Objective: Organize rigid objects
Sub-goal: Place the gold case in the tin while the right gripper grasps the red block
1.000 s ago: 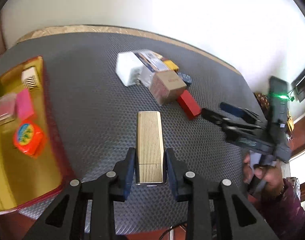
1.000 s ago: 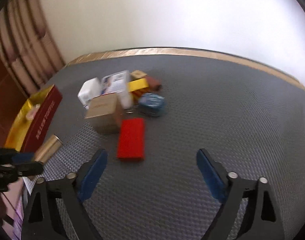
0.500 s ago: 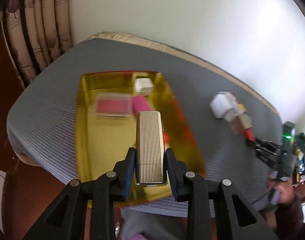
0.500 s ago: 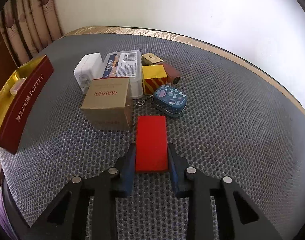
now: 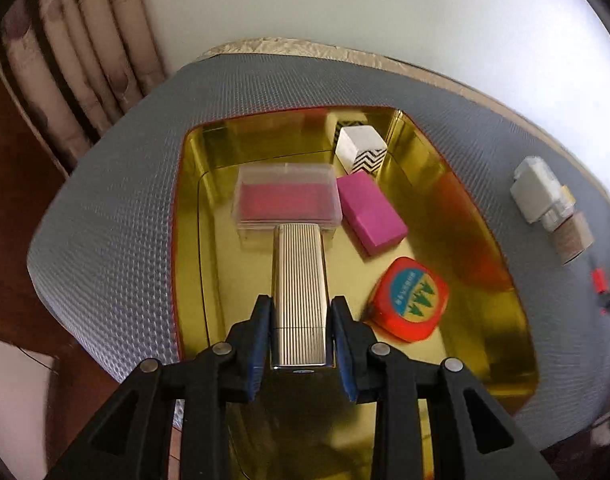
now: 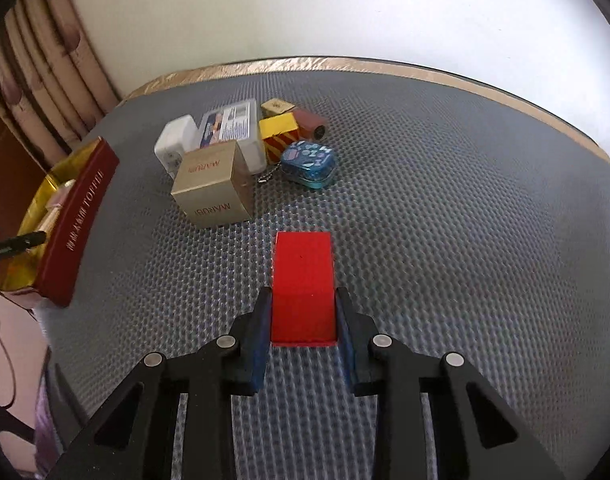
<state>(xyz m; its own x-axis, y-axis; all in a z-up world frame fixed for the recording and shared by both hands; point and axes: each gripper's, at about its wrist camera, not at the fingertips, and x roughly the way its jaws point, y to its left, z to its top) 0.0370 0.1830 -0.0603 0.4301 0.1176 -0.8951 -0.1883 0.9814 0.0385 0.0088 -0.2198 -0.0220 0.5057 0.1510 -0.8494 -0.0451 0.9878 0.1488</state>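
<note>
**Both tongs loaded; gold box now over tin**

Left tongs (image 5: 300, 322) grip the ribbed gold box (image 5: 299, 280), carried from the surface to above the gold tin (image 5: 481, 240). Right tongs (image 6: 303, 322) have closed on the red block (image 6: 303, 280), near the right-hand pile. Release comes next.

Right gripper (image 6: 303, 320) fingers (image 6: 261, 320) clamp red block (image 6: 303, 280) on grey mat (image 6: 445, 220)

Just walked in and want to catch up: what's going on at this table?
A person is sorting small items into a gold tray with two handheld grippers. The left gripper holds a ribbed gold case over the tray, which already contains a clear box, a pink block and a red tape measure. The right gripper is shut on a red block on the grey mat.
</note>
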